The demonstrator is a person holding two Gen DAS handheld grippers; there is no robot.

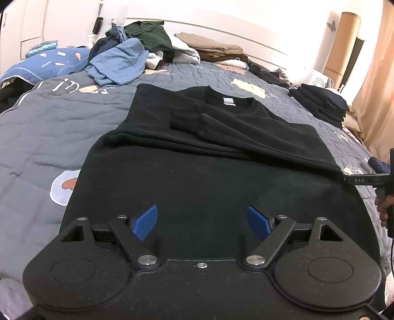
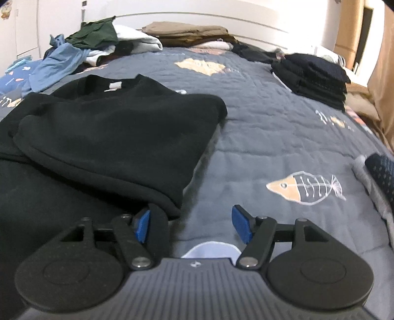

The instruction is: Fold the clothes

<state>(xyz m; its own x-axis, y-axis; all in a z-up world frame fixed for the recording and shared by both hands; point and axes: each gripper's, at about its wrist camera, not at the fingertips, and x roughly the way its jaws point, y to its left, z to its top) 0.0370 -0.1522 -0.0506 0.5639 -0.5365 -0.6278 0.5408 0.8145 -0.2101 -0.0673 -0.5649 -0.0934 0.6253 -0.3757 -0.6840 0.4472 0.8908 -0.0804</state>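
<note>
Soft indoor light, headboard wall (image 1: 221, 22) overexposed; right wrist view slightly blurred (fisheye bends edges, corners vignetted).

The left black two-finger gripper with blue ribbed pads (image 1: 202, 222) is held low over the black sweatshirt (image 1: 209, 177), jaws spread wide, nothing between them. The right black two-finger gripper with blue pads (image 2: 192, 222) sits at that sweatshirt's right edge, jaws likewise wide apart, its left pad (image 2: 142, 225) just beside the folded hem. A hand (image 1: 384, 209) grips its handle.
</note>
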